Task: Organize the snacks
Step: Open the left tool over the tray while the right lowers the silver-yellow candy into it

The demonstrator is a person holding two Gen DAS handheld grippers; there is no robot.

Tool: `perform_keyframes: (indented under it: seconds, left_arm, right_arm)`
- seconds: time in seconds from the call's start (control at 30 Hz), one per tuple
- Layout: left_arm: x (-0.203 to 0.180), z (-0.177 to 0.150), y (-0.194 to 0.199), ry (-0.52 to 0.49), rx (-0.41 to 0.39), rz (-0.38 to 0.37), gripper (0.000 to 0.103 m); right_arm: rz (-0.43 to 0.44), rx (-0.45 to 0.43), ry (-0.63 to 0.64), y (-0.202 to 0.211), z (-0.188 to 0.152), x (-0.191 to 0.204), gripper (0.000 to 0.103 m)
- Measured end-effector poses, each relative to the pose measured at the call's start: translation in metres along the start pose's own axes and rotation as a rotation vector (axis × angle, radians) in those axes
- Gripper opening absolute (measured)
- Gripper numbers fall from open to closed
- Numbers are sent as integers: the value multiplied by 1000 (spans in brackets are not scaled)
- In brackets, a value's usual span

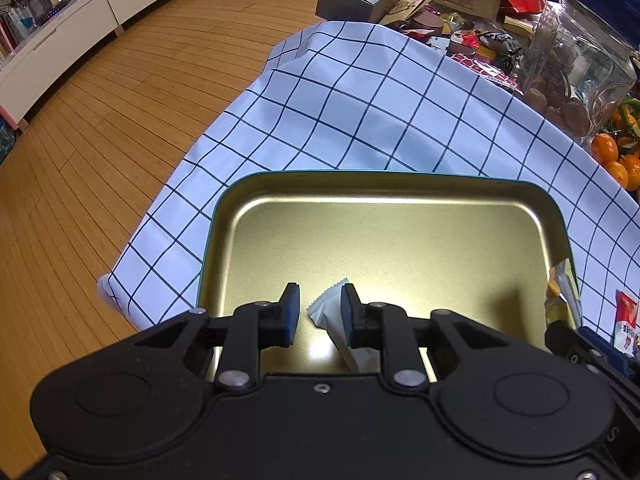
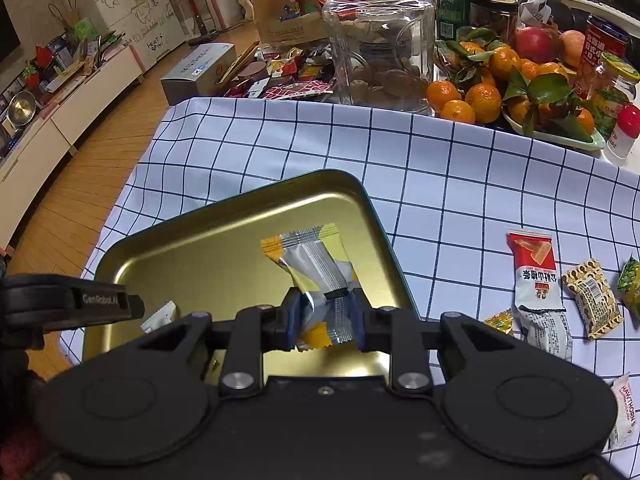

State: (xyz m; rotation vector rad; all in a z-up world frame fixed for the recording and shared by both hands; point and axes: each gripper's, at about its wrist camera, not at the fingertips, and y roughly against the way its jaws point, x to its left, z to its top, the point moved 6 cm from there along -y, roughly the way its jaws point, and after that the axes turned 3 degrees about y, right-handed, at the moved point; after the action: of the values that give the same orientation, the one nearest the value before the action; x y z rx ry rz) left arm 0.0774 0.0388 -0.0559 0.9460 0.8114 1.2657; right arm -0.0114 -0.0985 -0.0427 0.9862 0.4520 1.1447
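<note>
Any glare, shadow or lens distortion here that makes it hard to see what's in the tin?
Left wrist view: bright glare on the gold tin floor beside the white packet; the floorboards bow from fisheye. Right wrist view: even light, a mild sheen on the silver-yellow packet, the cloth grid curved; both stay readable.

Both cameras sit just behind their own claw and look steeply down along its fingers, close over the desk. The left wrist view hangs above the near edge of the gold tin tray [image 1: 400,196], facing across the checked cloth [image 1: 360,100] toward the wooden floor [image 1: 100,120] and the glass jar [image 1: 576,72]. The right wrist view looks from the tray's right side, with the tray [image 2: 224,224] lower left and loose snacks on the cloth [image 2: 460,168] at right. Both views share the tray, cloth, jar [image 2: 380,40], tangerines [image 2: 480,96] and the grey box [image 2: 196,72]; each shows part of the other claw at its edge
</note>
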Motion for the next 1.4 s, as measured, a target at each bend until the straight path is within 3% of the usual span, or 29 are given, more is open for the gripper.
perform_keyframes:
  seconds: [0.1, 0.17, 1.4]
  left_arm:
    - [2, 0, 0, 4, 3, -2, 29]
    - [2, 0, 0, 1, 5, -4, 29]
    - [-27, -9, 3, -38, 26, -34, 29]
  right_arm:
    - [10, 1, -4, -1, 0, 3, 31]
    - [13, 5, -23, -2, 0, 4, 42]
    - [-79, 31, -44, -1, -4, -24, 42]
